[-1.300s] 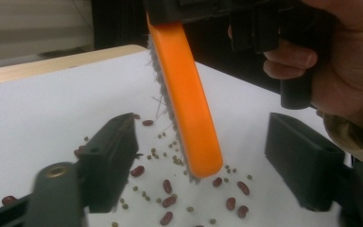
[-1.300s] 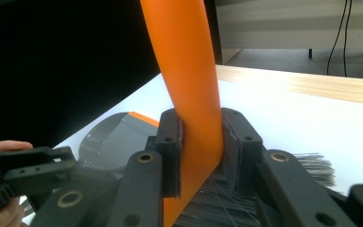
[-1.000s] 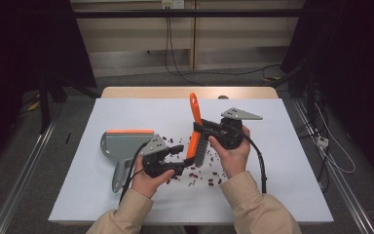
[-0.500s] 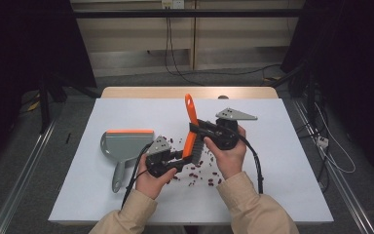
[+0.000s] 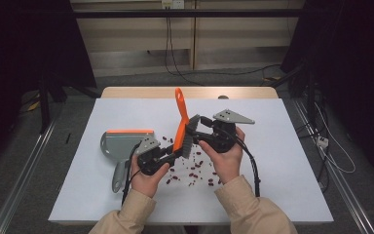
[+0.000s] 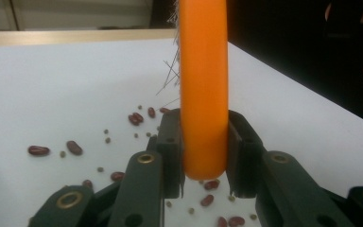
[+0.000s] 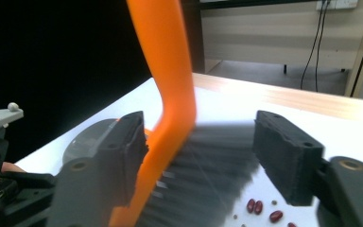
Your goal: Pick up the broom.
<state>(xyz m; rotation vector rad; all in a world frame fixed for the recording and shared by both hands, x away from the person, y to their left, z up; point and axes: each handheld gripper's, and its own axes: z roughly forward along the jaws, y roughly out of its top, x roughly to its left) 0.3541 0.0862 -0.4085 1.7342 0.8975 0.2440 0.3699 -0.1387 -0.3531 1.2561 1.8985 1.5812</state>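
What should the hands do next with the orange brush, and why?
Probably the right gripper should back off the brush. Its jaws stand open around the bristles, while the left gripper is shut on the orange handle. Then the left one could sweep the beans, scattered on the white table, toward the dustpan lying to the left.

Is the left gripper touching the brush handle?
Touching. In the left gripper view, the left gripper has both jaws pressed against the orange brush handle, no gap either side.
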